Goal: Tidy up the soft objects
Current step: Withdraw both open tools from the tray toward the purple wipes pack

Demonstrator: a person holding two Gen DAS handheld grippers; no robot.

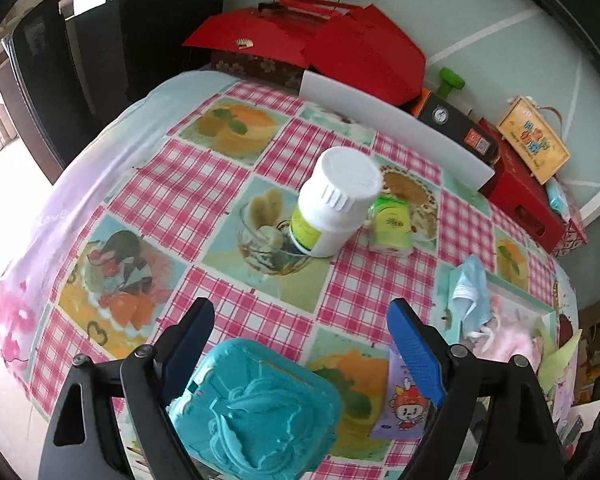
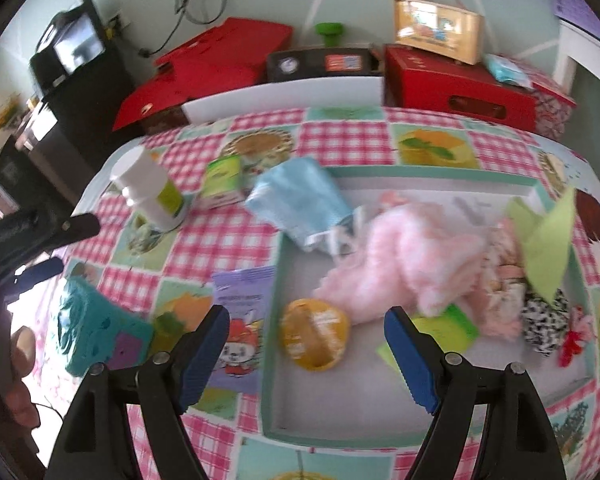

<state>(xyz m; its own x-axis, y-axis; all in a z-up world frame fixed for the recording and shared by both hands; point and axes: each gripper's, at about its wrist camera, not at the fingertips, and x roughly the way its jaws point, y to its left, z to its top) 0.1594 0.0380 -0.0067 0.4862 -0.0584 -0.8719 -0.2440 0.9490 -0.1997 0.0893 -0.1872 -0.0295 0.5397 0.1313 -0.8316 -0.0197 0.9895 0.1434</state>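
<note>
Bottle (image 1: 336,204) beside carton (image 1: 390,222), beyond teal box (image 1: 256,408).

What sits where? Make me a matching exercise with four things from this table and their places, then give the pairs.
1. white bottle
2. yellow tub
3. blue cloth
4. teal case

A. across the tray's corner
B. inside the tray
C. upright beside the green pack
D. below the left gripper

Pairs: 1-C, 2-B, 3-A, 4-D
</note>
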